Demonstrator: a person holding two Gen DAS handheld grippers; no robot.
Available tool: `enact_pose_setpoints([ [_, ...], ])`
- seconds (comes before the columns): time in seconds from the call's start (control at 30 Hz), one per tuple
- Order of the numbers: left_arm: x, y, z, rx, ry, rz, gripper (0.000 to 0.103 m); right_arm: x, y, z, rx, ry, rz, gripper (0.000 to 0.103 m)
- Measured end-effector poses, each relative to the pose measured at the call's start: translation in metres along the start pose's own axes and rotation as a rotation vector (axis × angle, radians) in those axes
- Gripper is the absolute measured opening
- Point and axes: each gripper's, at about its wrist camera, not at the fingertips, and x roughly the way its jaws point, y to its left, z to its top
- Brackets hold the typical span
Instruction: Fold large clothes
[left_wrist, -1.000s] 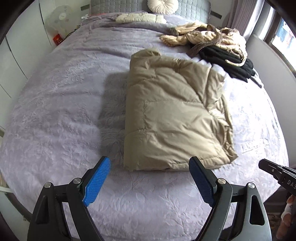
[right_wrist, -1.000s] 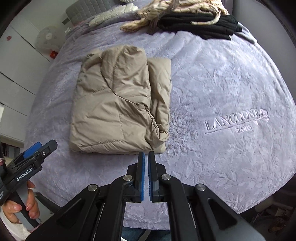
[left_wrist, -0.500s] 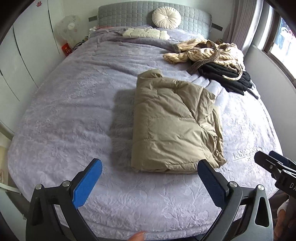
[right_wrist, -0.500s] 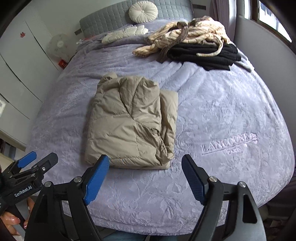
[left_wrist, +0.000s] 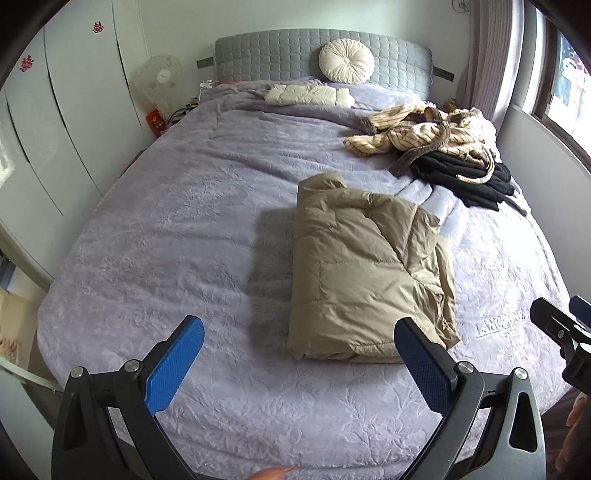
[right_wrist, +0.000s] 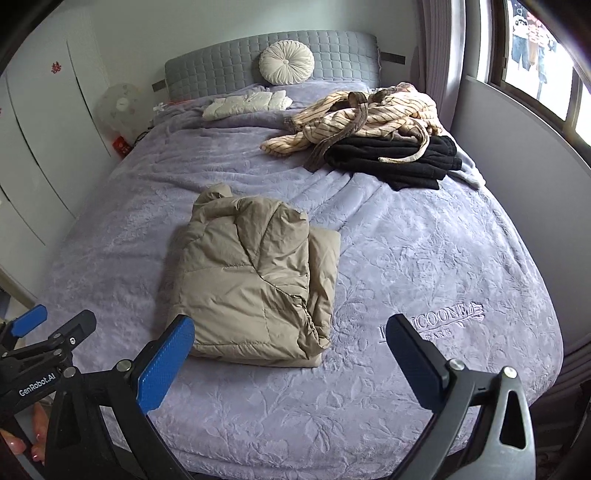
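Observation:
A beige puffer jacket (left_wrist: 365, 269) lies folded into a rectangle near the foot of the bed; it also shows in the right wrist view (right_wrist: 255, 280). My left gripper (left_wrist: 299, 363) is open and empty, held back over the bed's front edge, short of the jacket. My right gripper (right_wrist: 291, 363) is open and empty, also back from the jacket's near edge. Each gripper shows at the edge of the other's view, the right one (left_wrist: 561, 332) and the left one (right_wrist: 44, 339).
The lilac bedspread (right_wrist: 424, 258) covers the bed. A striped beige garment (right_wrist: 369, 114) lies on black clothes (right_wrist: 399, 155) at the far right. A white folded item (right_wrist: 247, 103) and a round cushion (right_wrist: 286, 62) sit by the grey headboard. Wardrobes stand left, a window wall right.
Both grippers have pulled back and up from the jacket. The right gripper went from shut to open. The jacket has not moved.

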Motion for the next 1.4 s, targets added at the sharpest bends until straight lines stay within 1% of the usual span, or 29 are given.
enact_pose_setpoints([
  [0.13,-0.01,0.002,0.003,-0.005,-0.018,-0.001,0.103,-0.005,-0.001,0.002,0.014,0.005,-0.001,0.103],
  [0.33,-0.023,0.0,0.006,-0.002,-0.049,-0.002,0.103,-0.009,0.002,0.002,0.001,-0.011,-0.007,0.103],
  [0.4,-0.025,0.001,0.007,-0.006,-0.047,-0.011,0.103,-0.011,0.004,0.002,-0.003,-0.017,-0.008,0.103],
  [1.4,-0.031,-0.003,0.005,-0.014,-0.045,-0.002,0.103,-0.012,0.003,0.003,-0.002,-0.018,-0.004,0.103],
])
